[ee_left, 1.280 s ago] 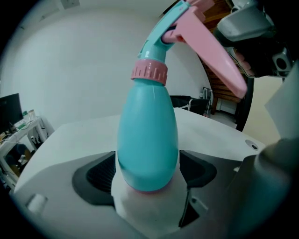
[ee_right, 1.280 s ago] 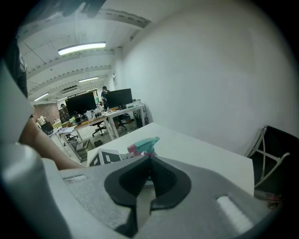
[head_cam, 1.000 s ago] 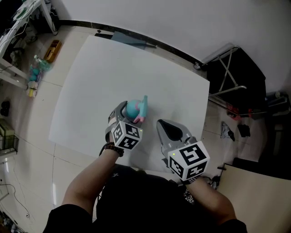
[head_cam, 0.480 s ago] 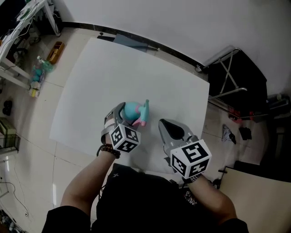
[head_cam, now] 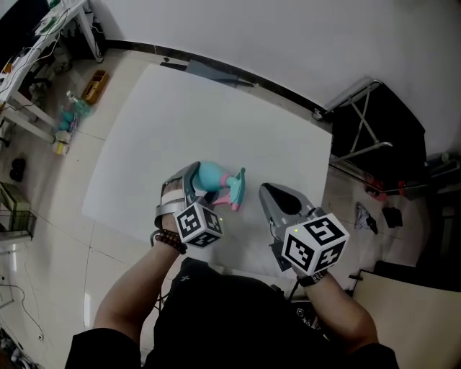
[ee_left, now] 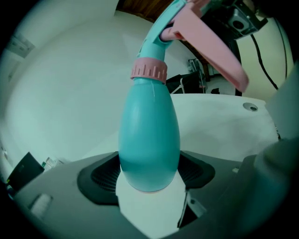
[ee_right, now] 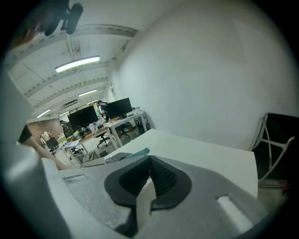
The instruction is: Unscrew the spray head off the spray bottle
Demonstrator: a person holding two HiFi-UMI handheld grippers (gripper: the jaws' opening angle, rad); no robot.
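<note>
Spray bottle [head_cam: 211,175]: teal body, pink threaded collar [ee_left: 148,71], spray head [head_cam: 235,189] with a pink trigger. It is sitting over the near part of the white table [head_cam: 180,108], in front of the person. In the head view it is leaning so that the spray head is pointing right, toward the right gripper. The head is screwed on, with the collar sitting tight against the bottle neck.

Left gripper [head_cam: 194,189]: its jaws are standing wide and clamping the fat lower body of the bottle. In the left gripper view the dark pads [ee_left: 100,179] are pressing on both flanks, and the bottle is rising out of them with the trigger overhanging at upper right. Whether the base is touching the table I cannot tell.

Right gripper [head_cam: 277,203]: it is hovering just beside the spray head, apart from it. Its jaws are pressed together with nothing between them, and its own view is showing the pads meeting along one seam.

Marker cubes [head_cam: 198,225] are facing the head camera. A beaded bracelet [head_cam: 167,238] is showing on the left wrist.

Surroundings: a black folding frame [head_cam: 364,122] is standing off the table's right edge, and a cluttered desk [head_cam: 43,21] is standing at the far left on the tiled floor.
</note>
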